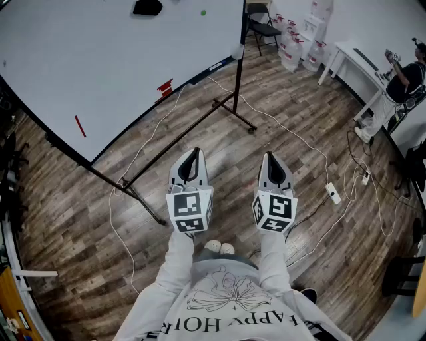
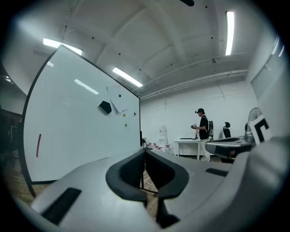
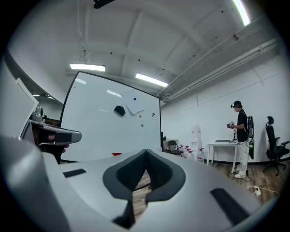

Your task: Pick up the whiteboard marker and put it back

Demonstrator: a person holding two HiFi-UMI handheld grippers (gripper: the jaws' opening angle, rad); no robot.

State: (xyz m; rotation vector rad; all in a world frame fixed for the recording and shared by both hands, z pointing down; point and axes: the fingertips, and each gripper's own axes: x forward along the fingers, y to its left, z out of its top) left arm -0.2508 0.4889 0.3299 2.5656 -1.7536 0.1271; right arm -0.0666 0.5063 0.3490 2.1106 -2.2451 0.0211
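Note:
A big whiteboard (image 1: 113, 60) on a black stand leans ahead and to the left. A thin red stick, seemingly the marker (image 1: 80, 125), lies against its lower left part, and shows again as a red marker (image 2: 38, 145) in the left gripper view. A small red item (image 1: 164, 87) sits near the board's bottom edge. My left gripper (image 1: 192, 154) and right gripper (image 1: 273, 158) are held level side by side in front of me, well short of the board. Both are shut with nothing between the jaws, as the left gripper (image 2: 145, 152) and right gripper (image 3: 146, 152) show in their own views.
A black eraser (image 1: 147, 6) and a green magnet (image 1: 203, 12) are on the board. The stand's legs (image 1: 233, 110) and cables (image 1: 299, 143) with a power strip (image 1: 333, 193) cross the wooden floor. A person (image 1: 399, 83) stands by a white table (image 1: 353, 60) at far right.

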